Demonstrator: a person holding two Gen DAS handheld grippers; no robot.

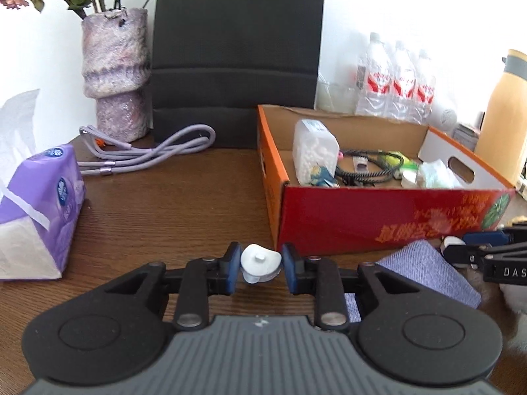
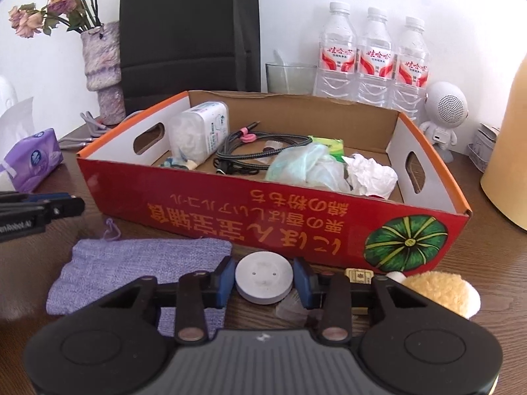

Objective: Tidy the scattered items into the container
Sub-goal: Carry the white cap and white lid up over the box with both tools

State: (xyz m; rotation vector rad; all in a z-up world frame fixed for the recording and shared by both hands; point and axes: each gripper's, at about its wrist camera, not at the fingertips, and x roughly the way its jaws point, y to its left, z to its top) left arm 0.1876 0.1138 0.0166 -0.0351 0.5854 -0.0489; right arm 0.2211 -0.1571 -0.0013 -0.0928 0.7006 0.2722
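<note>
Nearest you in the left wrist view, low in the frame's middle, your left gripper [image 1: 260,265] is clenched on a small white plastic piece [image 1: 260,260] with a stub on top; the pads press its sides. It looks light, stiff and a bit slick, with a lopsided rim, so it could twist in the jaws if you swing fast.

In the right wrist view, your right gripper [image 2: 264,281] sits at lower centre with a flat grey disc [image 2: 264,281] between the jaws. The pads are at its rim, but I cannot tell whether they truly press on it or only flank it. The disc looks rigid and smooth; the rim, across its full width, is the place to hold it.

The cardboard box [image 2: 257,210] fills the middle of that view, just beyond the disc, its red front wall facing you. You must lift over that wall. Inside, the cables [image 2: 257,153] and crumpled tissue [image 2: 372,174] crowd the right half; bare floor shows toward the back.

On the surface [image 1: 171,204], the purple pouch [image 2: 131,276] lies at lower left beside the disc, soft and limp, and a fluffy yellow toy [image 2: 441,288] sits at lower right. Your two grippers are near each other, so move them in turn.
</note>
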